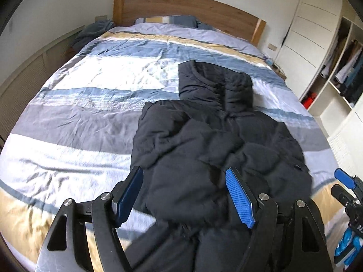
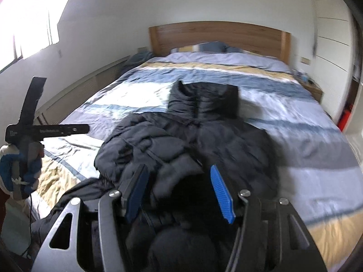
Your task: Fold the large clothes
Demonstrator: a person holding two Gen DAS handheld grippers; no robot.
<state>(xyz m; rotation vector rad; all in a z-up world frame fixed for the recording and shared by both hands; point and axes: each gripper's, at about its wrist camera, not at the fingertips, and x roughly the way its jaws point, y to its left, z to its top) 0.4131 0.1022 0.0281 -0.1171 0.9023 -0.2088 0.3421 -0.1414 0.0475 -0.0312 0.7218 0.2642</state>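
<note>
A black padded hooded jacket lies on the striped bed cover, hood toward the headboard, sleeves bunched over its body. My left gripper is open, its blue pads hovering over the jacket's lower part, holding nothing. In the right wrist view the jacket lies the same way. My right gripper is open over the jacket's lower hem, empty. The right gripper also shows at the right edge of the left wrist view. The left gripper's handle, in a gloved hand, shows at the left of the right wrist view.
A wooden headboard and pillows are at the far end. A white wardrobe with open shelves stands to the right. A low panelled wall ledge runs along the left, with a blue cloth on it.
</note>
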